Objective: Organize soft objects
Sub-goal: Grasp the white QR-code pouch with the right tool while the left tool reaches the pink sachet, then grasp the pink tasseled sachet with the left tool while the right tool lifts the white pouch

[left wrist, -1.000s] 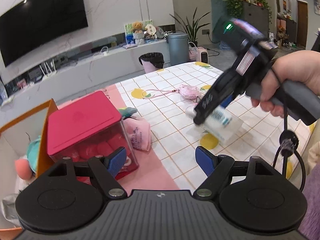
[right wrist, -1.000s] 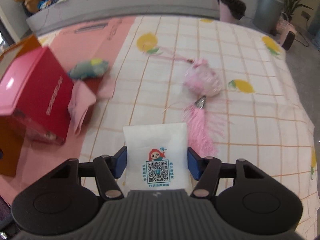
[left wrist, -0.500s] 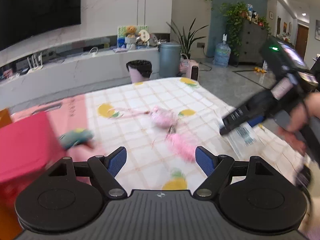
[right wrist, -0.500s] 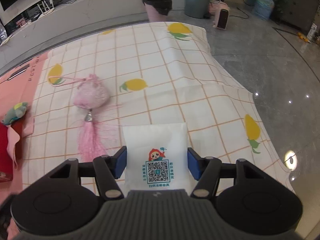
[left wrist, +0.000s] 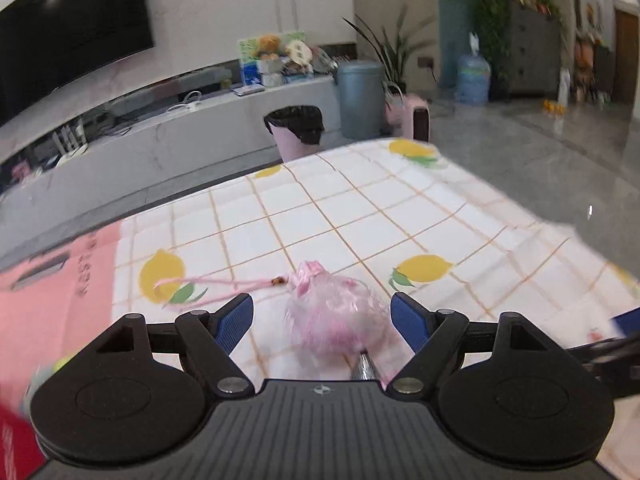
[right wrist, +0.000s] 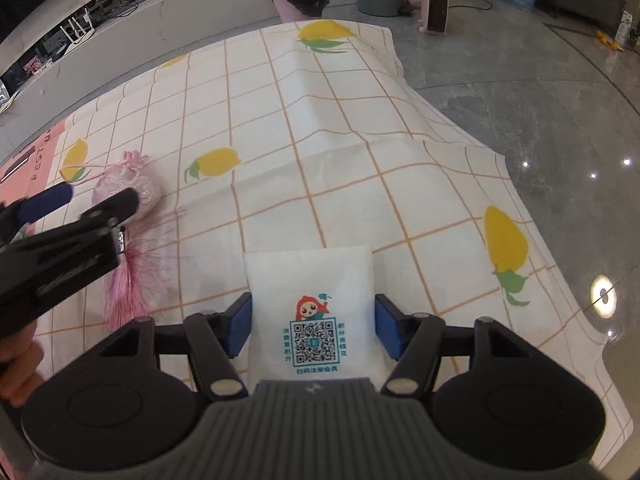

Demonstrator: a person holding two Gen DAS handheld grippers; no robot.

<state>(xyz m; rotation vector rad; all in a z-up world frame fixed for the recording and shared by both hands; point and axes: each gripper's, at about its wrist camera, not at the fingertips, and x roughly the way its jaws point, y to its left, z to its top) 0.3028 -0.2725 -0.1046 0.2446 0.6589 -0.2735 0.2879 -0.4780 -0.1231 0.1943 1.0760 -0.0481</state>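
Observation:
A white packet with a cartoon figure and a QR code sits between the blue pads of my right gripper, which is shut on it just above the lemon-print tablecloth. A pink drawstring pouch with a long cord lies on the cloth between the fingers of my left gripper. That gripper is open wide and its pads stand apart from the pouch. In the right wrist view the left gripper reaches in from the left over the pouch, whose pink tassel trails toward me.
A red box shows at the lower left beside a pink mat. The cloth drapes over the table's right edge down to grey floor. A black-lined bin, a grey bin and a small heater stand beyond the table. A hand holds the left tool.
My left gripper has swept right from the red box to the pink pouch, still open. My right gripper has carried the white packet right, toward the table's right side.

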